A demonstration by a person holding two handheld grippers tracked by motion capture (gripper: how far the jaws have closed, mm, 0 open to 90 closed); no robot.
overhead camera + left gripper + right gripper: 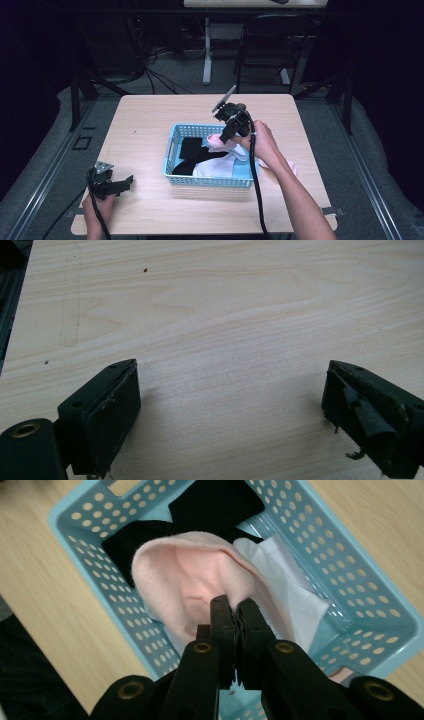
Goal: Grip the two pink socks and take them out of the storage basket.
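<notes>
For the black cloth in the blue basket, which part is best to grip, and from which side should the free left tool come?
Probably the wide black part at the far left of the basket. The black cloth lies bare there, while its right end goes under the white cloth and the pink cloth held by the right tool. The left tool, open, should come from above on the left, over the rim.

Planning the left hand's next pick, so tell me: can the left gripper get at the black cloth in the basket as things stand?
Probably yes. The left gripper rests open on the table, with bare wood between it and the basket. The black cloth lies uncovered on the near-left side; the right gripper holds the pink cloth farther right.
</notes>
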